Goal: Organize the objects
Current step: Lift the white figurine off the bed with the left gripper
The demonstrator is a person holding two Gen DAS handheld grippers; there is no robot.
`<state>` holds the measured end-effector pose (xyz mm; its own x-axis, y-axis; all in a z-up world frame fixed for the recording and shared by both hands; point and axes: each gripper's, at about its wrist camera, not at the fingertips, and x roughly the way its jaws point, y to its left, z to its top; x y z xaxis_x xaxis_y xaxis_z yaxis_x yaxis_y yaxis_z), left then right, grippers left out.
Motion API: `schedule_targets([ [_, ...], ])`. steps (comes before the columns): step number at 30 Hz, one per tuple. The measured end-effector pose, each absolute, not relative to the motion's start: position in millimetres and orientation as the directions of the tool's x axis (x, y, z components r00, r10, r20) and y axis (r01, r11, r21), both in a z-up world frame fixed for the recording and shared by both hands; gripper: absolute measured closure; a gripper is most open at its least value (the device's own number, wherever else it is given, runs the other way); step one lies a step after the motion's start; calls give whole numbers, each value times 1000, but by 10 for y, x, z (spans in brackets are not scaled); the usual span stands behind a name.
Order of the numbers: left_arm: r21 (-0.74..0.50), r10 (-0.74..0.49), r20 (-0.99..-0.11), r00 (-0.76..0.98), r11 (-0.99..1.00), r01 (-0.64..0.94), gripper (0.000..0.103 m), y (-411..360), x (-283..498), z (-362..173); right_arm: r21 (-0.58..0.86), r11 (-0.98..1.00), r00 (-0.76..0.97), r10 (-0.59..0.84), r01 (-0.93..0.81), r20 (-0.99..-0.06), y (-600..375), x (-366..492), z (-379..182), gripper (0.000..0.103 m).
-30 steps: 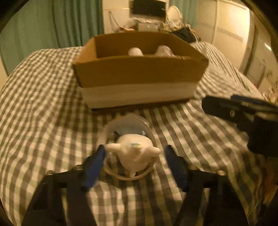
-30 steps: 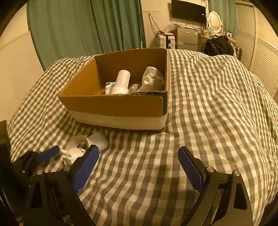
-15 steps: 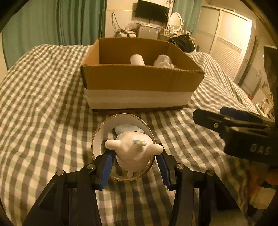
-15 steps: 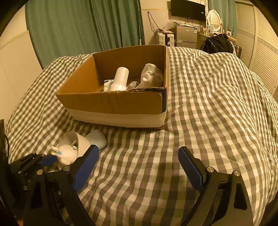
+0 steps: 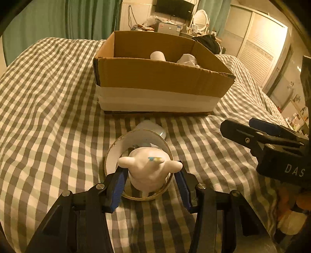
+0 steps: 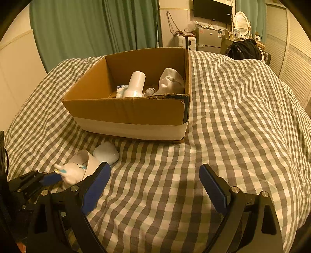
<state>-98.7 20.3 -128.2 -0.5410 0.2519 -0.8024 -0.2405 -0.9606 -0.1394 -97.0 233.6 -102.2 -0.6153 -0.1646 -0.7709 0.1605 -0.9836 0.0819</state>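
Left gripper (image 5: 149, 180) clamped on white figurine (image 5: 148, 168) inside tape roll (image 5: 124, 145); right gripper (image 6: 154, 184) spread wide, holding nothing; cardboard box (image 6: 128, 112) just beyond

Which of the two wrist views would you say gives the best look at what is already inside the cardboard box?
The right wrist view: it looks down into the cardboard box, showing a white bottle and a white sock. In the left wrist view the front wall hides all but their tops.

Home bedroom, checked bedspread (image 6: 233, 120), green curtains (image 6: 93, 29), wall television (image 6: 211, 8), louvred wardrobe (image 5: 258, 56)
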Motion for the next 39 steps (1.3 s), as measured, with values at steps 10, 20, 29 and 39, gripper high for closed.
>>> schedule_targets([
  [10, -167, 279, -781, -558, -955, -244, 39, 191, -964, -1202, 88, -983, -612, -167, 158, -773, 2338, -971, -1029, 10],
  [20, -155, 271, -782, -562, -957, -245, 47, 200, -981, -1204, 84, -984, -612, -165, 160, -774, 2328, -968, -1031, 10],
  [29, -165, 240, -733, -636, -970, -176, 47, -93, -914, -755, 84, -979, -631, -184, 186, -754, 2286, -927, -953, 10],
  [39, -110, 132, -730, -670, -991, -75, 47, -496, -901, -596, 62, -916, -572, -300, 397, -764, 1679, -715, -958, 10],
])
